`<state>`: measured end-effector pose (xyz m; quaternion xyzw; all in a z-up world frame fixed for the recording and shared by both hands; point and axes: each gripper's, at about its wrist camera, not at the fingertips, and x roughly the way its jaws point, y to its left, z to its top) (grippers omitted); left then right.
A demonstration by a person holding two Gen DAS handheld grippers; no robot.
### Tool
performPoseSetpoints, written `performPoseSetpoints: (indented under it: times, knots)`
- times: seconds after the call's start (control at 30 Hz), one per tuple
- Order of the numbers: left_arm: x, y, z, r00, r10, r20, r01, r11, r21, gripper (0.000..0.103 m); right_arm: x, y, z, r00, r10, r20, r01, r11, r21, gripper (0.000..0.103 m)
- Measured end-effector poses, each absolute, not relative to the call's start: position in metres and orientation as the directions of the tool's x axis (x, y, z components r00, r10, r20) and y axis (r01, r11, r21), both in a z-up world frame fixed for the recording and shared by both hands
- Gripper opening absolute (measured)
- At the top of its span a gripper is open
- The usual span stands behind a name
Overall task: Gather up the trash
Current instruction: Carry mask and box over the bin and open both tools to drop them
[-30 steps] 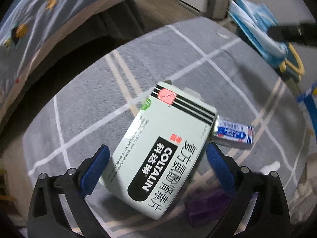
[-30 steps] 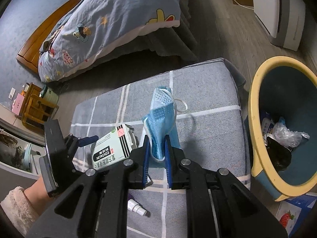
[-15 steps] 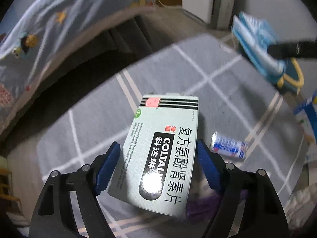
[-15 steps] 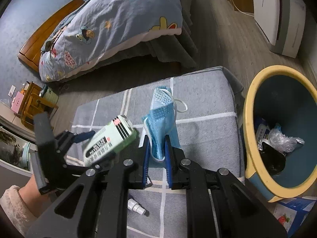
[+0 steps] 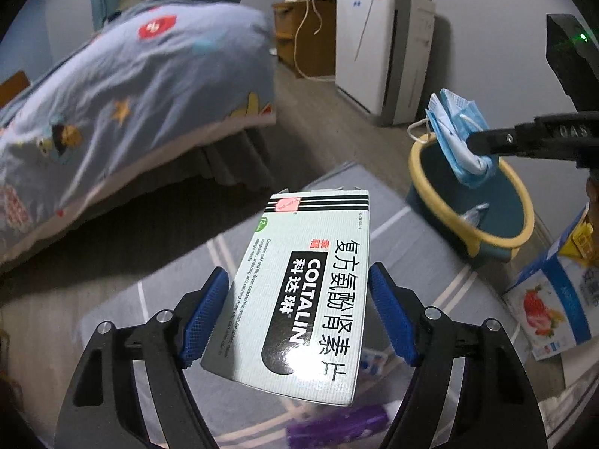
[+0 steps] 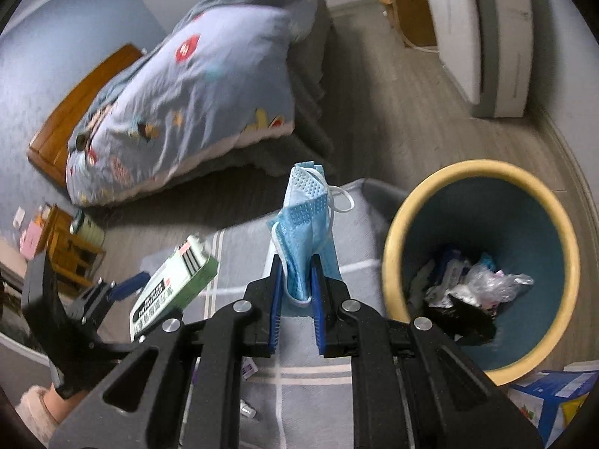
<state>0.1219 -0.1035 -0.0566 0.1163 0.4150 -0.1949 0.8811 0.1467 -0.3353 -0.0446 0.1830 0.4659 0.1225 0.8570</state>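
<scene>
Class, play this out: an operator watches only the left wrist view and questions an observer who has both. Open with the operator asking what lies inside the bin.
Operator: What is inside the bin?
Observer: The bin holds crumpled clear plastic, something black and some wrappers.
Operator: Is the right hand-held gripper gripping the mask firmly?
Observer: The right hand-held gripper has both blue pads pressed on the mask's lower fold.
Operator: Is the mask over the bin?
Observer: From the right wrist view it hangs left of the rim, above the grey cloth.

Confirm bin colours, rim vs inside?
Yellow rim, teal inside: trash bin. Right wrist view shows it best.
</scene>
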Motion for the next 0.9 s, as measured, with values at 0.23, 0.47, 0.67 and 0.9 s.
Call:
performPoseSetpoints:
  times: [0.23, 0.47, 0.67, 0.9]
  knots:
    - [0.113, -0.163, -0.034, 0.586, -0.322, -0.744, 0.478, 0.879, -0.004, 0.077, 0.143, -0.401, -0.035, 0.594, 0.303, -0.746, 0.072, 0.903, 0.424, 0.014]
    - [0.11, -0.251, -0.031, 0.568, -0.373, -0.734, 0.586, 0.809, 0.042, 0.077, 0.133, -0.467, -0.061, 0.579, 0.231, -0.782, 0.22, 0.879, 0.424, 0.014]
    - [0.117, -0.307, -0.049, 0.533, -0.366, -0.763, 0.642, 0.762, 0.084, 0.077, 0.125, -0.509, -0.095, 0.545, 0.217, -0.81, 0.352, 0.818, 0.456, 0.014]
    - [0.127, -0.337, -0.066, 0.53, -0.345, -0.775, 0.645, 0.757, 0.105, 0.078, 0.123, -0.515, -0.102, 0.548, 0.223, -0.806, 0.364, 0.804, 0.47, 0.014]
